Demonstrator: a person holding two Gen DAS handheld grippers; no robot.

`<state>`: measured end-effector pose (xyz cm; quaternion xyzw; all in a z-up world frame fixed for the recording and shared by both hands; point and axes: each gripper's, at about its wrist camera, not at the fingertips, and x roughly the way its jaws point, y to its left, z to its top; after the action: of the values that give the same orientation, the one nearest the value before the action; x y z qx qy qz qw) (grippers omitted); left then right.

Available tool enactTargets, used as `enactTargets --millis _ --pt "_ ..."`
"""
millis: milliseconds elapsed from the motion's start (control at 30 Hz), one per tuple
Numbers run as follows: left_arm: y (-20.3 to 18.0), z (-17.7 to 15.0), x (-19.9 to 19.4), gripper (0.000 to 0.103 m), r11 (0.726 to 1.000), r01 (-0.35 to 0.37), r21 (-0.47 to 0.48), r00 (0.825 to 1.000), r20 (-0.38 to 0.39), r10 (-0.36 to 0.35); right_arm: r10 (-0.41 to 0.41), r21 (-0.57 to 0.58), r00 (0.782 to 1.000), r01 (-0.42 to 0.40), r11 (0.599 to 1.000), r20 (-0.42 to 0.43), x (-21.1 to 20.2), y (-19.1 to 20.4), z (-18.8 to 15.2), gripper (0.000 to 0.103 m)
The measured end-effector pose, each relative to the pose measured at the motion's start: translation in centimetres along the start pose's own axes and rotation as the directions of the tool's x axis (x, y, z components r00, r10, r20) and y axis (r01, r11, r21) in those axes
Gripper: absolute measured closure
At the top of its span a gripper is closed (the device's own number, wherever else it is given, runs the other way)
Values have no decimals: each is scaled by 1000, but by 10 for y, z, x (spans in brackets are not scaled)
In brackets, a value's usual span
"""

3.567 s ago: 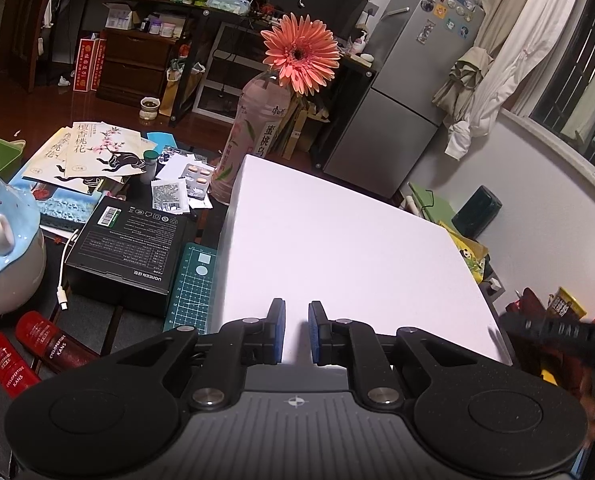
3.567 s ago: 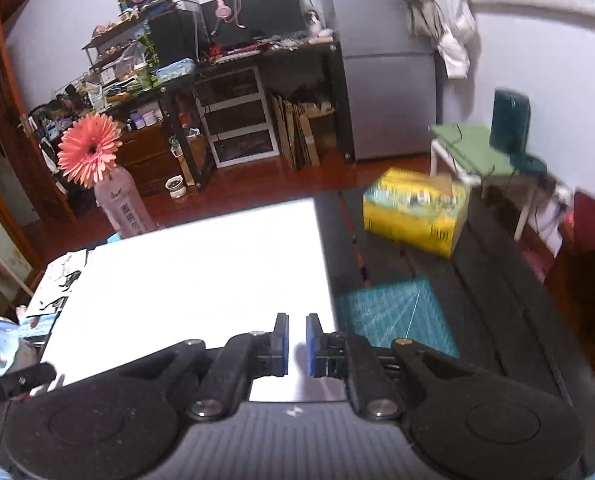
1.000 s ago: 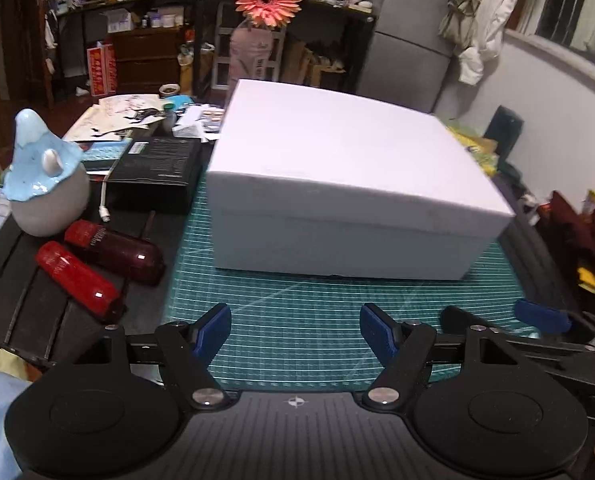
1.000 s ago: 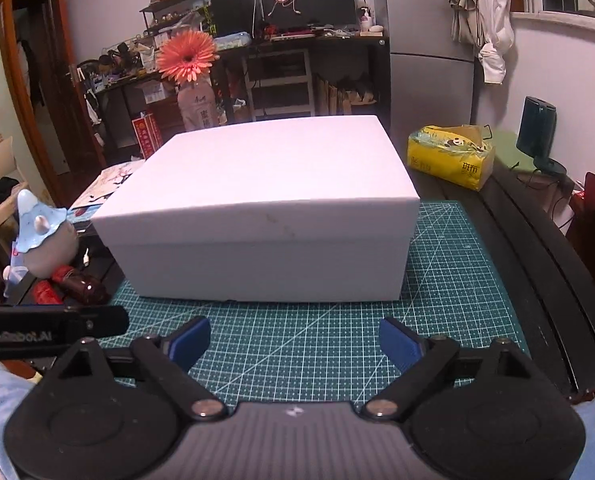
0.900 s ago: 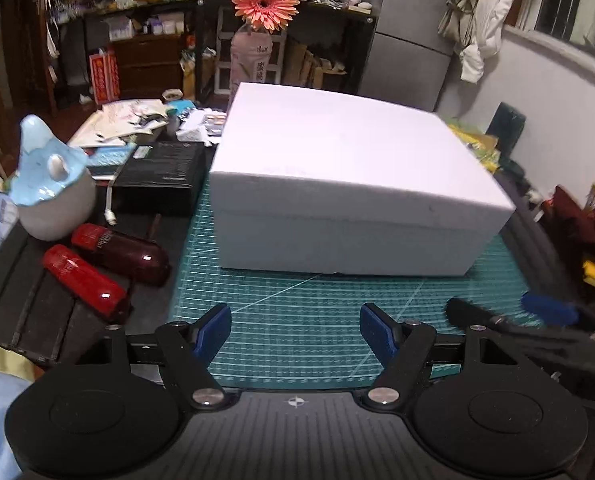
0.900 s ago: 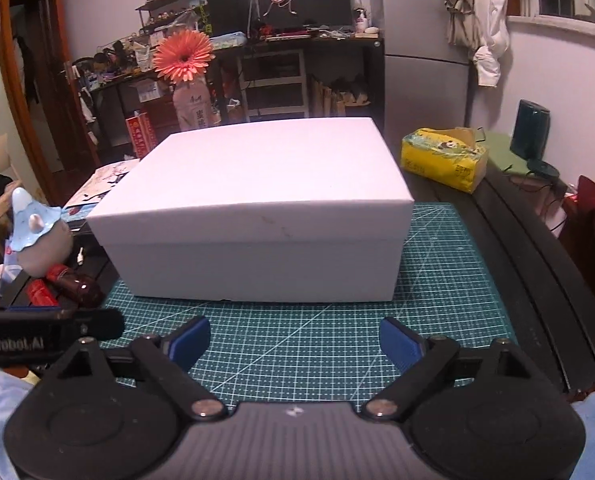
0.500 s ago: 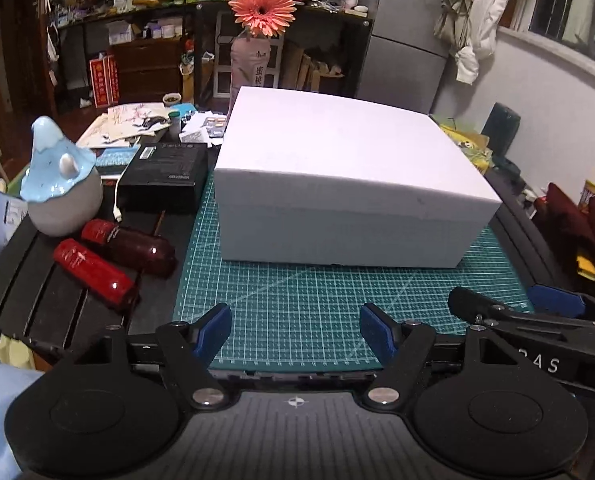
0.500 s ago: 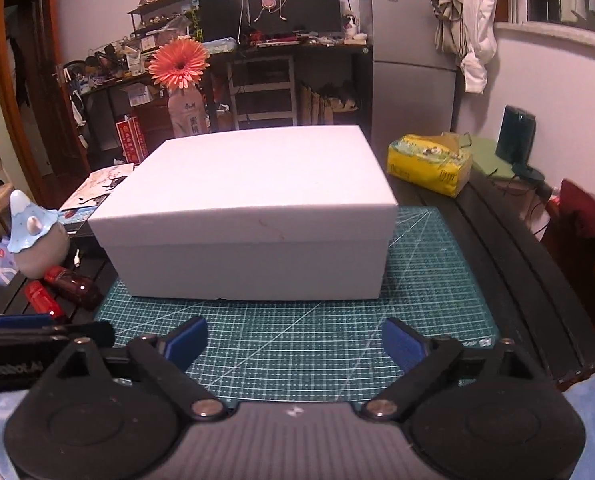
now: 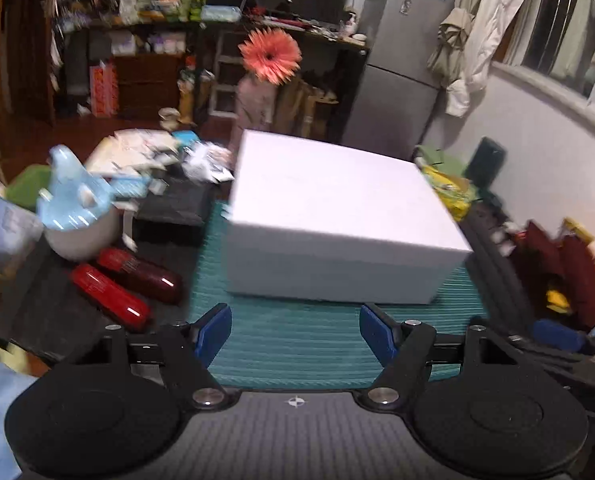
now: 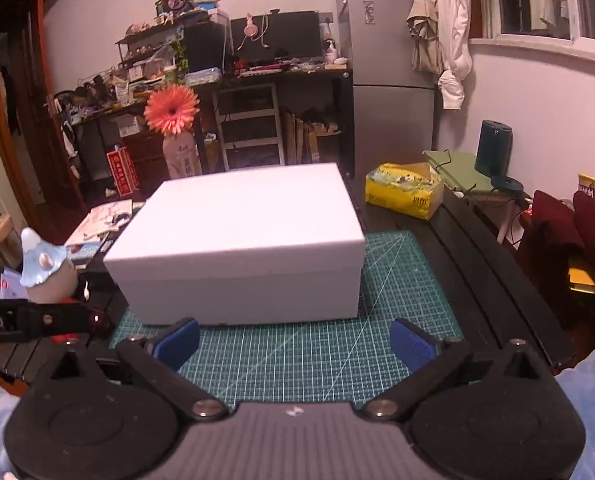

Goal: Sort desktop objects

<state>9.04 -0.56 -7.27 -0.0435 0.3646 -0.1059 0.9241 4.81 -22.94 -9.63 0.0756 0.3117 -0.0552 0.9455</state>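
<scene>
Both of my grippers have pulled back and upward from the white box (image 10: 237, 240), so more green cutting mat (image 10: 297, 360) shows before it. My right gripper (image 10: 293, 342) is opening with nothing between its pads; my left gripper (image 9: 295, 330) stands spread, empty. Left of the mat lie two red tubes (image 9: 113, 296); farther right sits a yellow tissue pack (image 10: 403, 194).

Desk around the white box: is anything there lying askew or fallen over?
Yes. Two red cylindrical bottles lie on their sides, at a slant, on the dark desk left of the white lidded box.
</scene>
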Motion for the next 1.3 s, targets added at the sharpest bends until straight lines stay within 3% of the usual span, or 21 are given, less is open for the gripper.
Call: enactTargets --millis 333,467,500,667,733,867,1100,1233,1300 --pt "-13 35 -63 31 985 -126 115 987 112 113 -26 56 999 28 998 -29 -20 1 21 1" --pt "-26 32 -81 7 979 -141 150 984 130 121 -3 37 998 6 999 -66 -34 4 27 1" --pt "-28 29 -85 5 980 -132 147 984 139 111 4 28 997 -2 1000 -73 -38 5 28 1" --pt "-26 14 -93 6 996 -54 72 991 123 44 2 -1 999 -2 1000 -46 -63 8 26 1" --pt "-28 6 -95 7 996 -69 57 989 136 61 -10 9 999 10 1000 -49 -71 7 27 1" --pt "-38 -10 -94 13 984 -134 114 981 156 116 -72 4 996 72 997 -56 -81 9 25 1" --pt "-40 -17 -99 13 987 -91 132 992 99 78 -130 -57 988 126 990 -79 -89 17 16 1" --pt "-44 -22 -104 13 973 -178 146 979 126 160 -91 -7 992 91 996 -83 -97 14 15 1" --pt "-41 -22 -104 12 973 -203 108 975 110 191 -54 17 993 56 998 -106 -100 11 18 1"
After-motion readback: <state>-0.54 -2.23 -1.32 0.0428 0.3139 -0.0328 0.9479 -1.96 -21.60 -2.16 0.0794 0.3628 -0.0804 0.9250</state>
